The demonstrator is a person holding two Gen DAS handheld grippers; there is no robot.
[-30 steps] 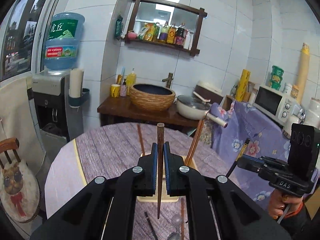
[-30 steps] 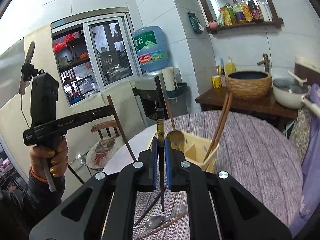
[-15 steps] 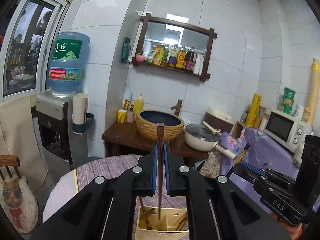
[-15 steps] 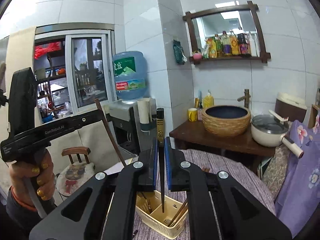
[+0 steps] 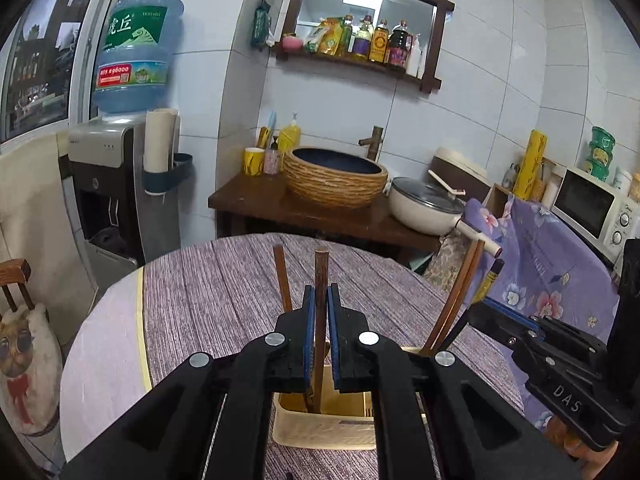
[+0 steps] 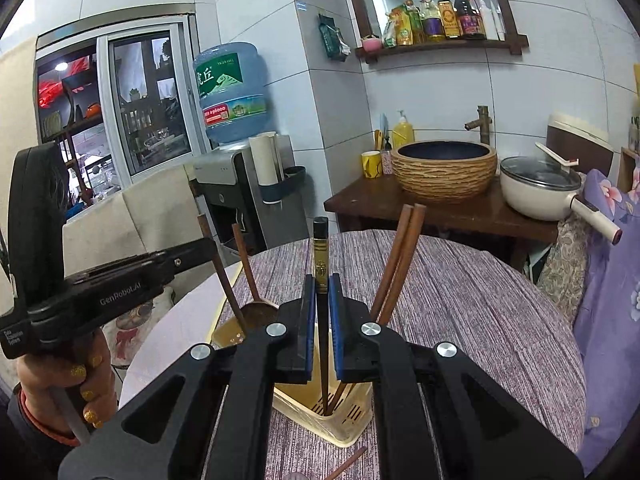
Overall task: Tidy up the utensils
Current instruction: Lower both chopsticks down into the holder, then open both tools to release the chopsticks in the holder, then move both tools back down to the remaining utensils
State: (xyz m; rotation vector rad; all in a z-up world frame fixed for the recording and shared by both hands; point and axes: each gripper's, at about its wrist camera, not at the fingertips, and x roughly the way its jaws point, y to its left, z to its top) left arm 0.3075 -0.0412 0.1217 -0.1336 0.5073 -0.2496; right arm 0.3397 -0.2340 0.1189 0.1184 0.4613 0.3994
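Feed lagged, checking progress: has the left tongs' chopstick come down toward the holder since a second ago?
Yes. The brown chopstick in the left tongs has dropped; its tip, earlier over the table, now sits inside the yellow holder.

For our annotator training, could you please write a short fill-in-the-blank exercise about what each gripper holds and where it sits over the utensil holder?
1. The left gripper is shut on a plain ____ chopstick.
2. The right gripper is shut on a dark chopstick with a ____ band.
3. Both chopstick tips reach down into the cream utensil ____.
4. A pair of reddish chopsticks already ____ in that holder.

Missing words: brown; gold; holder; leans
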